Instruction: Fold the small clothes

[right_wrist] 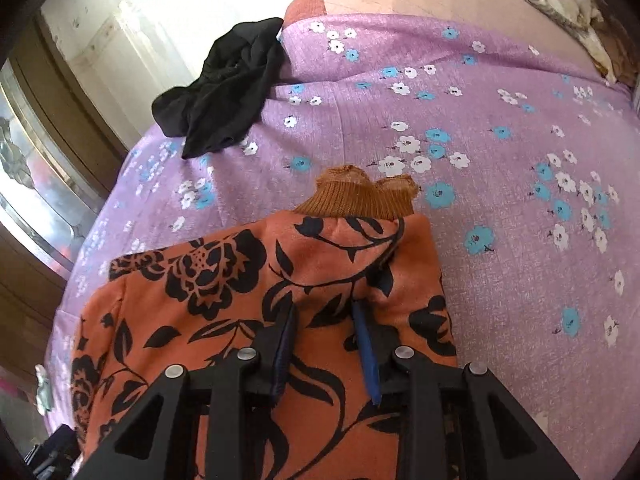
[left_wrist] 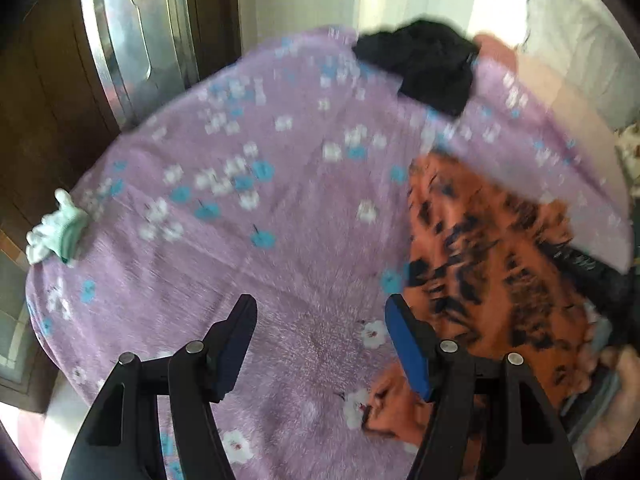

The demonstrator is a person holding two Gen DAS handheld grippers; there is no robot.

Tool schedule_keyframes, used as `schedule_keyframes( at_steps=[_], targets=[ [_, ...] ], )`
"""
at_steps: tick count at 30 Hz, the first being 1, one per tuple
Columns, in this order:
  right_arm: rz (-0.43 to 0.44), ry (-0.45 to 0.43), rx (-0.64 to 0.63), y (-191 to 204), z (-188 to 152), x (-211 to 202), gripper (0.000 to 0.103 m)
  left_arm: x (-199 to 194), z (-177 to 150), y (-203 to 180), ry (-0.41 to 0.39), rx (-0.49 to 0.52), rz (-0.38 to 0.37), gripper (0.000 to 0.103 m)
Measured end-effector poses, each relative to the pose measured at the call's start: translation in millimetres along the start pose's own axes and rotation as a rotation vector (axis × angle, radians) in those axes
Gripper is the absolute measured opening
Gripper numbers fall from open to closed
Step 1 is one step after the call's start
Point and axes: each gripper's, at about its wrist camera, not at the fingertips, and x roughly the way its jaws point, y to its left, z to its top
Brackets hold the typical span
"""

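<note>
Right gripper [right_wrist: 324,320] pinches orange black-floral knit garment [right_wrist: 248,280] lying on lilac flowered bedspread [right_wrist: 480,260]; left gripper [left_wrist: 320,344] spread, empty. Risk: thick fold slipping out, shallow bite.

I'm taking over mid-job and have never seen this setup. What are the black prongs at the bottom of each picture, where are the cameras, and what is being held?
No robot here: a person holds a two-finger hand-held gripper in each hand, and each carries a fisheye camera looking forward along its fingers. The black prongs are those fingers.

Left wrist view: the left hand-held gripper is open and holds nothing, above a purple flowered bedspread. This picture is blurred.

Right wrist view: the right hand-held gripper is pinching a fold of the orange garment with black flowers, whose brown ribbed cuff points away.

Also on the bedspread: a crumpled black garment at the far edge, and a small mint and white item at the left edge.
</note>
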Motion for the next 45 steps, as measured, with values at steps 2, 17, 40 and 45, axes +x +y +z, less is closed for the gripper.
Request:
schedule_keyframes(
  at_steps=[2,17,40,45],
  targets=[
    [0.011,0.002,-0.006,3,-2,-12,0.036,-23,-9,6,-0.05,-0.017,-0.062,0.068],
    [0.137,0.232,-0.35,139,0,42,0.036,44,-21,-12,0.154,-0.022,0.036,0.028],
    [0.173,0.112,-0.151,-19,-69,-93,0.038,39,-31,-42,0.061,0.157,0.189,0.029],
    [0.125,0.029,-0.244,-22,-97,-97,0.035,45,-39,-49,0.061,0.181,0.245,0.029]
  ],
)
